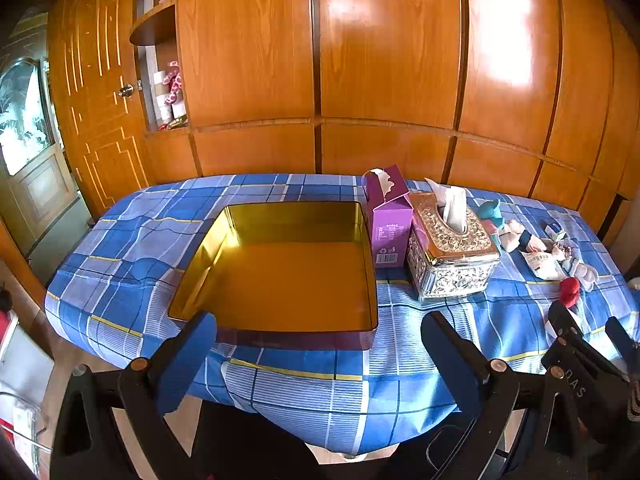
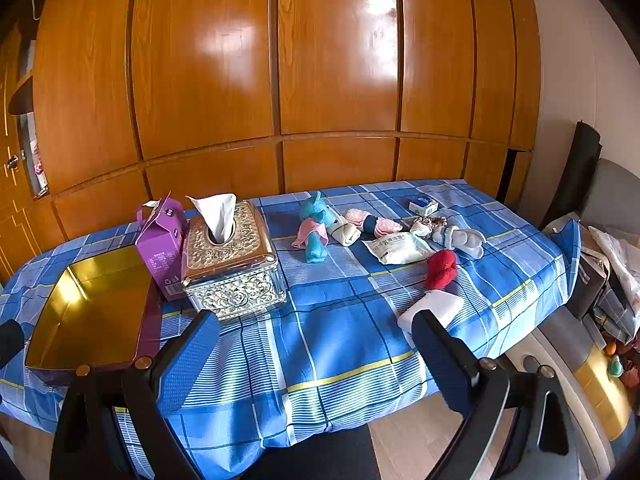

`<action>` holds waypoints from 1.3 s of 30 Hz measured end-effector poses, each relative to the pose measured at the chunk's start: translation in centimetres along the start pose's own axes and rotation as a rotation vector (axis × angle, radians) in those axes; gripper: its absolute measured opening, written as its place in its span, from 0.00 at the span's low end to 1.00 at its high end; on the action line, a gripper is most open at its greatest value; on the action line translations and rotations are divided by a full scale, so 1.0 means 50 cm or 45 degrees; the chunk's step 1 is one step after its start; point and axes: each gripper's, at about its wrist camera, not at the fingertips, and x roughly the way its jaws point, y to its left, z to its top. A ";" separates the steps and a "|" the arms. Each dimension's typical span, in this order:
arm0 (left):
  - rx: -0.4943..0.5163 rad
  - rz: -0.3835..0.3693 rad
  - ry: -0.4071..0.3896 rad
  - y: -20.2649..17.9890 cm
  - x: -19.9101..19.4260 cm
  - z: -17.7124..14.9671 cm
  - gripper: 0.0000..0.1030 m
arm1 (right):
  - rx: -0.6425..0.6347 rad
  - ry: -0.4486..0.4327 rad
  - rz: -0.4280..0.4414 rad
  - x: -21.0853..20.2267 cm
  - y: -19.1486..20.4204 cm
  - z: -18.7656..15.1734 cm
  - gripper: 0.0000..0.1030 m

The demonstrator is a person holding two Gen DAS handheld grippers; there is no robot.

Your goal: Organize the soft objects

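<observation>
Nothing gripped yet; left gripper and right gripper are held apart, empty; socks are seen right of tissue box, tin left; a reach to socks is called for.

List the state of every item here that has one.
Gold tin: open, empty.
Purple carton: upright, top torn open.
Tissue box: tissue sticking up.
Red sock: rolled up.
Left gripper: open, empty.
Right gripper: open, empty.
</observation>
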 end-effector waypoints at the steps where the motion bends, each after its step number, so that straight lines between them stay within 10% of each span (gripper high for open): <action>1: 0.000 0.000 -0.002 0.000 0.000 0.001 1.00 | -0.001 0.001 0.003 0.000 0.001 0.002 0.96; 39: 0.049 -0.037 -0.001 -0.018 -0.002 0.000 1.00 | -0.002 0.009 0.000 0.003 0.001 -0.003 0.96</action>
